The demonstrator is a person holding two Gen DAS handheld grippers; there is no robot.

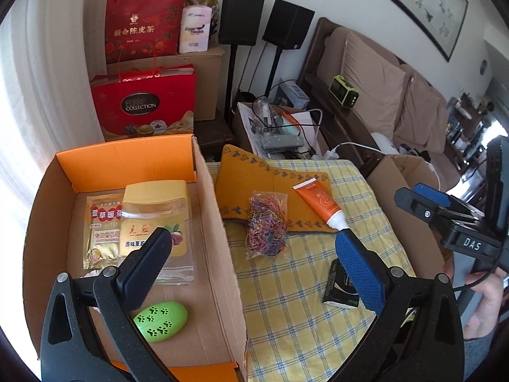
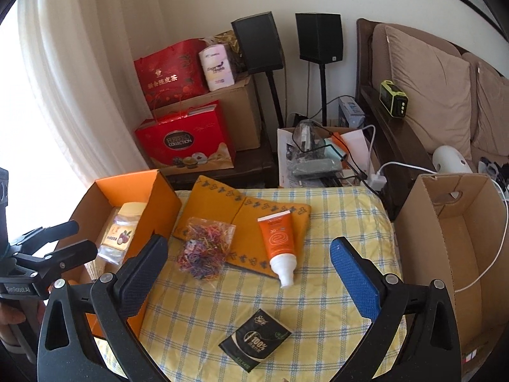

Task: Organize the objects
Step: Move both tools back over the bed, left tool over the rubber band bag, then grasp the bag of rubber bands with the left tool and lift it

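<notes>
The left gripper (image 1: pixel 257 245) hangs with its fingers spread wide and nothing between them. Its dark finger (image 1: pixel 149 254) sits over the orange-lined cardboard box (image 1: pixel 210 222), and its blue finger (image 1: pixel 356 264) sits over the yellow checked cloth (image 1: pixel 302 318) covering the worktop. Inside the box, ahead of the dark finger, lie a yellow-lidded clear jar (image 1: pixel 159 219) and, touching its left side, a foil sachet (image 1: pixel 101 232); a green egg-shaped case with paw-print holes (image 1: pixel 160 320) rests near the base of that finger.

The right gripper (image 2: pixel 251 254) is also wide apart and empty. Between and ahead of its fingers on the checked cloth lie a clear bag of coloured rubber bands (image 2: pixel 203 248) and an orange sunscreen tube (image 2: pixel 280 242), cap toward the camera, both partly on a mustard embroidered mat (image 2: pixel 245 219). A small black packet (image 2: pixel 254 340) lies on the cloth closer in, between the finger bases. Right of the blue finger (image 2: pixel 353 273) stands a second, plain cardboard box (image 2: pixel 445 238) with a cut-out handle.
</notes>
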